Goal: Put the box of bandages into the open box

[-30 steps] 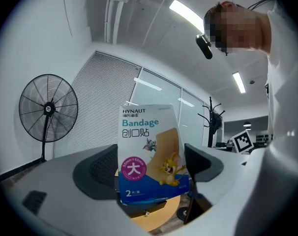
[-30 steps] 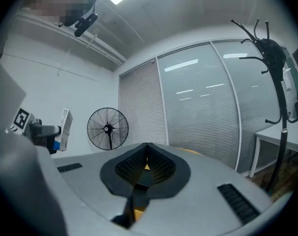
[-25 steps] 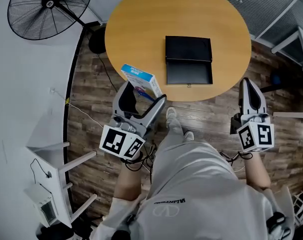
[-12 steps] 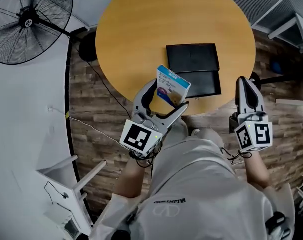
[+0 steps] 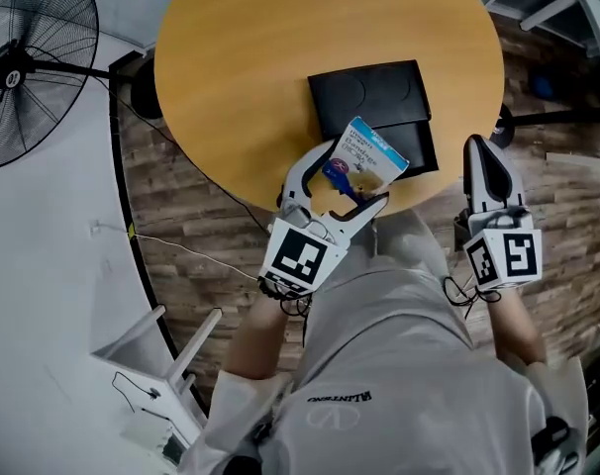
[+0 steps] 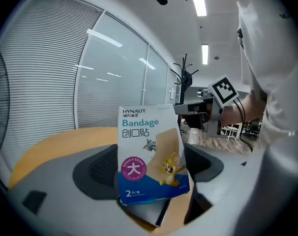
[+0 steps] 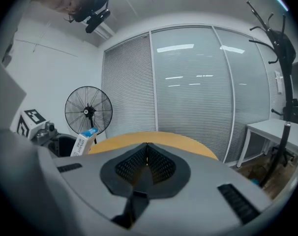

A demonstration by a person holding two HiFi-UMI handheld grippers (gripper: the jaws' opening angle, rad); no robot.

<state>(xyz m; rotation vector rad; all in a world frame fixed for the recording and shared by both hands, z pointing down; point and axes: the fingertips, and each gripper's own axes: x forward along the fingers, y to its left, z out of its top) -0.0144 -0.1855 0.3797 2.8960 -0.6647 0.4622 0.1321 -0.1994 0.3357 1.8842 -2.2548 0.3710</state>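
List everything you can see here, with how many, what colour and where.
Table: one, light wood, round, centre.
Open box: one, black, on the table near its near edge.
Box of bandages: one, white and blue, held up beside the open box.
Fan: one, black, on the floor, far left.
Coat stand: one, black, by the windows.
Left gripper: one, white, jaws shut on the box of bandages.
Right gripper: one, white, jaws together, empty, beside the table.

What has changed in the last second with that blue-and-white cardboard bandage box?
The left gripper, shut on the blue-and-white cardboard bandage box, carried it rightward from the near edge of the round wooden table to over the open black box. The right gripper stayed shut and empty beside the table.
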